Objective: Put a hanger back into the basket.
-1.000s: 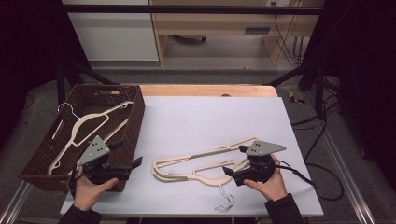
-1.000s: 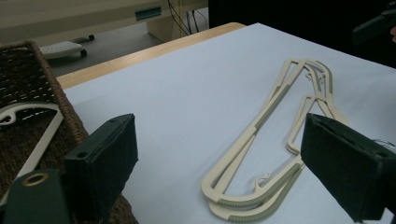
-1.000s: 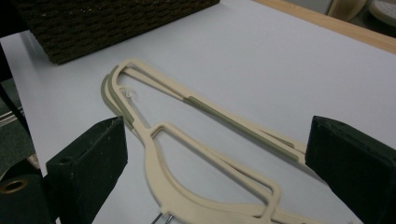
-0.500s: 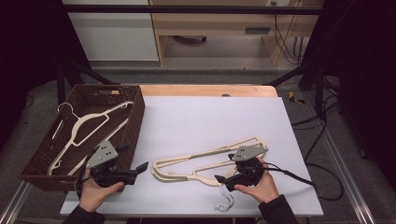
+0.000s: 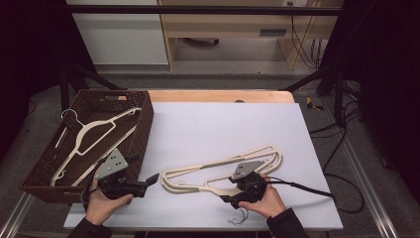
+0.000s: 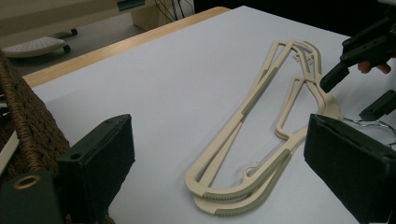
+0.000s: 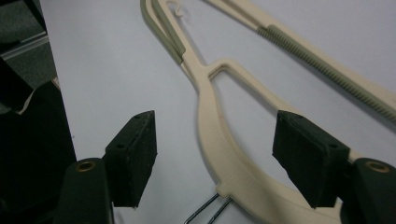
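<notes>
Two cream hangers [image 5: 218, 166] lie stacked on the white table [image 5: 223, 124]. In the right gripper view their neck [image 7: 210, 116] runs between the two pads, touching neither. My right gripper [image 5: 225, 196] [image 7: 217, 140] hangs low over that neck and its jaws have just been closing, still apart. A wire hook [image 7: 205, 212] pokes out beneath it. My left gripper [image 5: 151, 181] [image 6: 224, 154] is open beside the basket, aimed along the hangers [image 6: 261, 88], with nothing between its pads. The right gripper [image 6: 357, 93] shows at the far end of the hangers.
A brown wicker basket [image 5: 143, 124] stands at the table's left with one more cream hanger [image 5: 94, 131] inside. A wooden strip [image 5: 218, 95] edges the table's far side. Cables [image 5: 307, 188] trail off to the right.
My right gripper has moved left and down onto the hangers' neck, and its jaws stand narrower. The left gripper has barely shifted.
</notes>
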The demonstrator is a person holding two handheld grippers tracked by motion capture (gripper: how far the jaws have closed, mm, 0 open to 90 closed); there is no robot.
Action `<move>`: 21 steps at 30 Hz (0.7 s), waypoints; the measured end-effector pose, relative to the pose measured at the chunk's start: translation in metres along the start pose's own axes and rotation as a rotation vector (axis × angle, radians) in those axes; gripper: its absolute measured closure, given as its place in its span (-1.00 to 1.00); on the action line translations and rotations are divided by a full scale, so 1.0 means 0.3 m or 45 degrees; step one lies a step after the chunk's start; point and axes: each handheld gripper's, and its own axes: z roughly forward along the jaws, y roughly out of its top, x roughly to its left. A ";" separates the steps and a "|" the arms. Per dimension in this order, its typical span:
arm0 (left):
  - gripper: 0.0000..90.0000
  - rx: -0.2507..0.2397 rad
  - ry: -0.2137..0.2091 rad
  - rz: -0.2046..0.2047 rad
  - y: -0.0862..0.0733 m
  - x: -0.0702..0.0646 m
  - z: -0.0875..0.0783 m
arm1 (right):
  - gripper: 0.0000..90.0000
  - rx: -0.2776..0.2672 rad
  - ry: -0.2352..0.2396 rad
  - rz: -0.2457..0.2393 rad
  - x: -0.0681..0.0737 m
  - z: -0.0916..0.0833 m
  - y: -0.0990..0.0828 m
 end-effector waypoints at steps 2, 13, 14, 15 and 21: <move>-0.82 0.003 -0.002 0.005 -0.001 -0.002 0.003 | -0.24 0.030 0.009 -0.007 -0.002 0.020 -0.004; -0.81 0.022 -0.004 0.016 -0.005 -0.008 0.016 | 0.11 0.140 0.053 -0.042 -0.011 0.083 -0.017; -0.81 0.023 -0.005 0.016 -0.005 -0.008 0.016 | 0.14 0.139 0.054 -0.044 -0.012 0.083 -0.016; -0.81 0.023 -0.006 0.016 -0.005 -0.009 0.017 | 0.17 0.140 0.058 -0.046 -0.014 0.082 -0.015; -0.81 0.031 -0.008 0.022 -0.007 -0.012 0.024 | 0.23 0.148 0.064 -0.068 -0.020 0.085 -0.011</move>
